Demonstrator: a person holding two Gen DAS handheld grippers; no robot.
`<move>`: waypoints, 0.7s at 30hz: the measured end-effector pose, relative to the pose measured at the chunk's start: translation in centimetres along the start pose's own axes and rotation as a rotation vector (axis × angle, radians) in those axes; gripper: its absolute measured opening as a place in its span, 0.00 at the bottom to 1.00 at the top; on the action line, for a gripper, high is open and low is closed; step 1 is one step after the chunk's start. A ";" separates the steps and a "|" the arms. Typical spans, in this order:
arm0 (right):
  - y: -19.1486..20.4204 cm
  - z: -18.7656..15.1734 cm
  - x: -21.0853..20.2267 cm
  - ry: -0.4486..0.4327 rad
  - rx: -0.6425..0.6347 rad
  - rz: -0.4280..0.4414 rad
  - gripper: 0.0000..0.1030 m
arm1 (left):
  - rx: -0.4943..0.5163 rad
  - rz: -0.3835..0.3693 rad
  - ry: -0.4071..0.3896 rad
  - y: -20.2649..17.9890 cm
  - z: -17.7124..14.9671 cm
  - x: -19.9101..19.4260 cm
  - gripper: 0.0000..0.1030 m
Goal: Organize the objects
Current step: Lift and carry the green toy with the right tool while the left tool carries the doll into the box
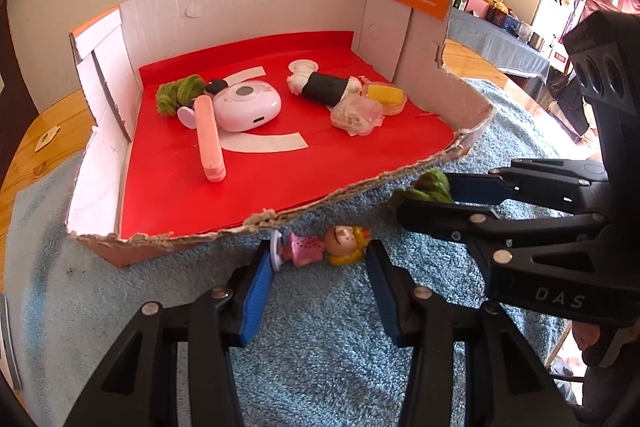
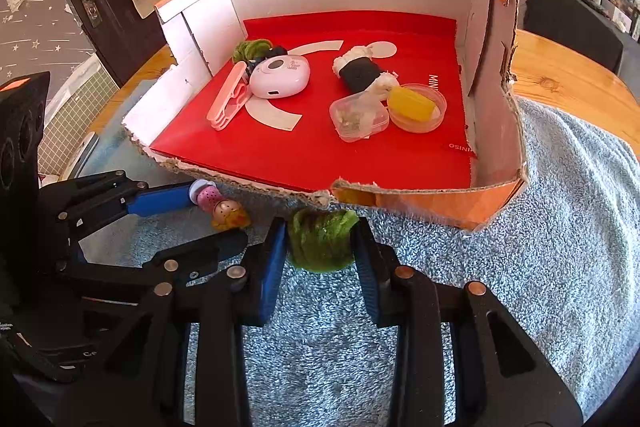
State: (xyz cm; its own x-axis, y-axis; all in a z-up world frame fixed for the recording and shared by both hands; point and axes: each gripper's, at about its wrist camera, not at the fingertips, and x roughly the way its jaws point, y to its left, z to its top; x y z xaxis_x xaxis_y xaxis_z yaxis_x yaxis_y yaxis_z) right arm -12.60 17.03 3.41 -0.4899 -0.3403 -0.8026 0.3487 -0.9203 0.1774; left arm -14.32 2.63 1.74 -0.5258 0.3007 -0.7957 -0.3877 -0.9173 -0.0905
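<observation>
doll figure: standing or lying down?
Lying down. The doll figure rests sideways on the blue towel, outside the box, between the left gripper fingers.

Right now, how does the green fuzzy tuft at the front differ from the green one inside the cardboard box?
The front green tuft lies on the blue towel outside the box; the boxed green tuft rests on the red floor at the back left. The front one is pinched by the right gripper; the boxed one lies free, tucked behind the pink case. Both are fuzzy and green.

A doll (image 1: 320,247) and yarn tuft (image 2: 322,241) lie on the towel (image 2: 520,267) before the box (image 2: 496,75).
</observation>
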 end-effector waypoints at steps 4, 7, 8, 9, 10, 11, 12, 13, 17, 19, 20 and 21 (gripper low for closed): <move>0.3 -0.3 -0.3 -0.001 -0.001 0.004 0.31 | -0.006 -0.001 -0.011 0.0 -0.4 -0.7 0.47; 0.7 -0.6 -0.6 -0.001 -0.003 0.005 0.31 | -0.010 -0.005 -0.015 0.0 -0.8 -1.1 0.47; 0.7 -0.6 -0.6 -0.002 -0.004 0.006 0.31 | -0.011 -0.007 -0.015 0.0 -0.9 -1.3 0.47; 0.9 -0.7 -0.7 -0.003 -0.005 0.007 0.31 | -0.013 -0.008 -0.015 0.0 -1.1 -1.4 0.47; 1.0 -0.9 -0.8 -0.003 -0.005 0.009 0.31 | -0.014 -0.009 -0.015 0.0 -1.3 -1.5 0.47; 1.1 -1.0 -0.9 -0.003 -0.006 0.010 0.31 | -0.016 -0.009 -0.017 0.0 -1.5 -1.7 0.47; 1.3 -1.2 -1.0 -0.003 -0.007 0.011 0.31 | -0.018 -0.010 -0.018 0.0 -1.7 -1.9 0.47; 1.4 -1.4 -1.1 -0.003 -0.009 0.012 0.31 | -0.020 -0.010 -0.020 0.0 -1.8 -2.0 0.47; 2.0 -1.9 -1.6 -0.004 -0.015 0.013 0.31 | -0.028 -0.010 -0.029 0.0 -2.4 -2.7 0.47; 2.2 -2.1 -1.8 -0.005 -0.018 0.012 0.31 | -0.031 -0.010 -0.035 0.0 -2.6 -3.0 0.47; 2.3 -2.1 -1.9 -0.007 -0.020 0.011 0.31 | -0.032 -0.010 -0.038 0.0 -2.7 -3.2 0.47; 2.5 -2.2 -2.1 -0.009 -0.022 0.010 0.31 | -0.033 -0.010 -0.041 -0.1 -2.8 -3.4 0.47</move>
State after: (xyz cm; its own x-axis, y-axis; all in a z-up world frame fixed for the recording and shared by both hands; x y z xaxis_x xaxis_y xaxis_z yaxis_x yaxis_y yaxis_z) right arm -8.96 15.86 4.24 -0.4933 -0.3511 -0.7958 0.3713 -0.9124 0.1724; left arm -10.43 0.94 2.80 -0.5530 0.3201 -0.7692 -0.3685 -0.9220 -0.1187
